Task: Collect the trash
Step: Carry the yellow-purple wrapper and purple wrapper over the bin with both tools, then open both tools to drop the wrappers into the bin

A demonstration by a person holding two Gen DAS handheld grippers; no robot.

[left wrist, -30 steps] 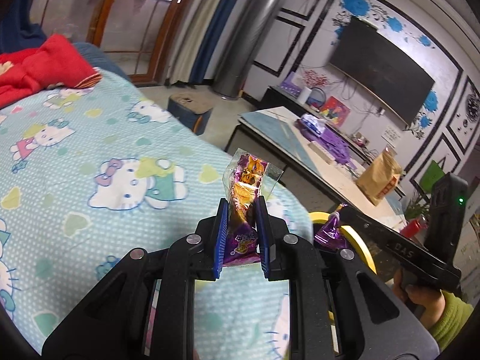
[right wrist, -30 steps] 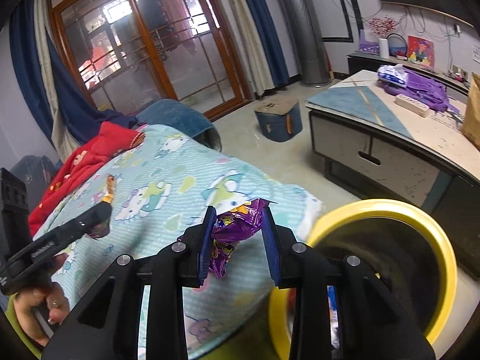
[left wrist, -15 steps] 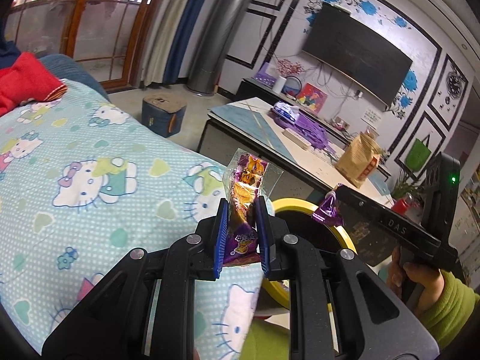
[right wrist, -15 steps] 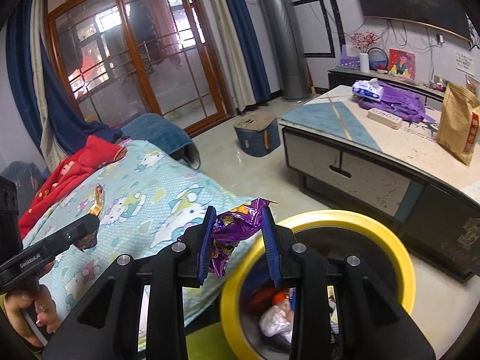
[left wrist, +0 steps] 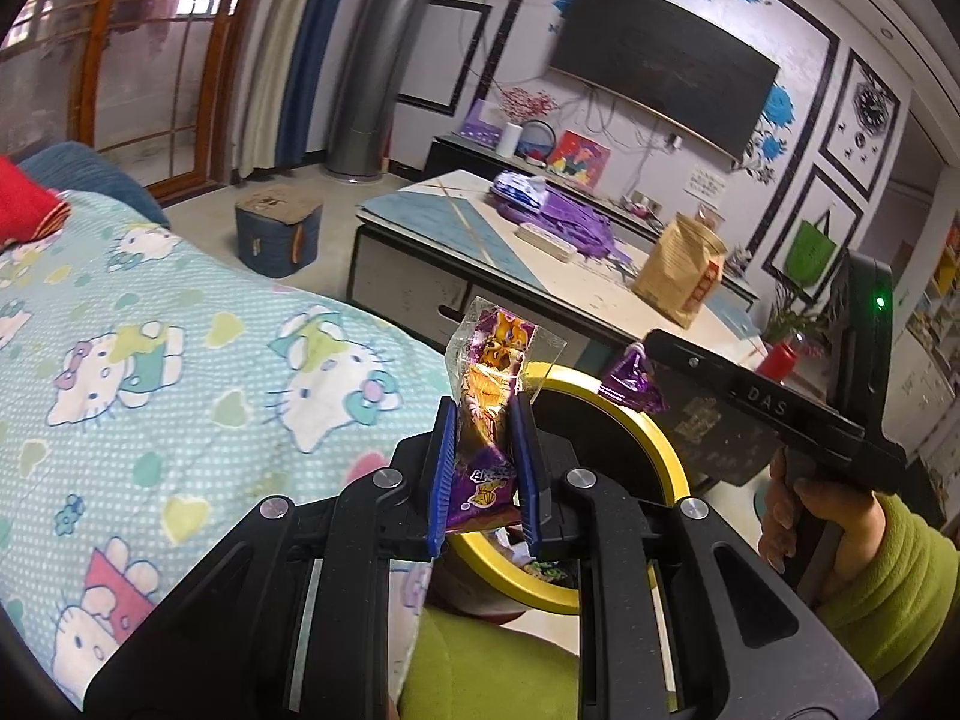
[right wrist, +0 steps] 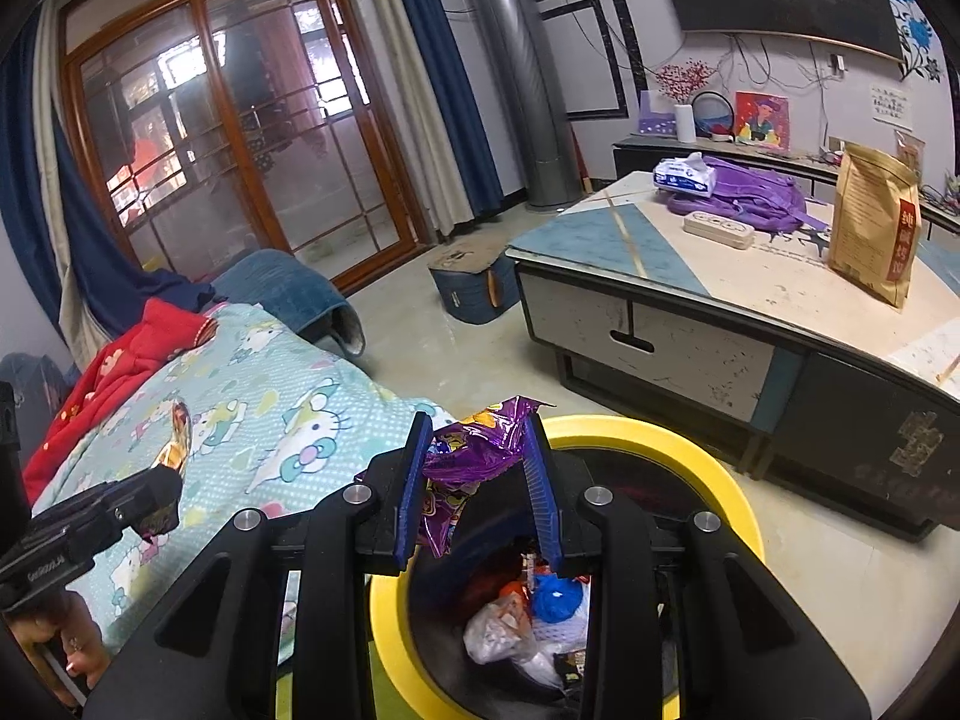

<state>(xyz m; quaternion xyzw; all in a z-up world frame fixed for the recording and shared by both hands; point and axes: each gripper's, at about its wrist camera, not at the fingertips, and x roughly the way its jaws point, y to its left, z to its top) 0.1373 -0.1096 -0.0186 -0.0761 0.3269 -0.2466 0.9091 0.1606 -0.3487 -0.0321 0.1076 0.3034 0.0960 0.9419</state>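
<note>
My left gripper (left wrist: 483, 414) is shut on an upright purple and orange snack wrapper (left wrist: 489, 396), held over the bed's edge beside the yellow-rimmed trash bin (left wrist: 654, 450). My right gripper (right wrist: 477, 438) is shut on a crumpled purple wrapper (right wrist: 474, 456), held above the near rim of the bin (right wrist: 708, 468). The bin holds several pieces of trash (right wrist: 528, 618). The right gripper and its wrapper (left wrist: 630, 381) also show in the left wrist view, above the bin. The left gripper (right wrist: 162, 480) shows at the lower left of the right wrist view.
A bed with a cartoon-cat sheet (left wrist: 180, 360) lies left of the bin. A low table (right wrist: 750, 312) with a brown bag (right wrist: 873, 222) and purple cloth (right wrist: 756, 195) stands behind the bin. A blue stool (right wrist: 471, 288) sits on the floor.
Both grippers have moved right off the bed toward the bin. The right gripper now hangs over the bin's opening, and its jaws stand a little wider around the purple wrapper.
</note>
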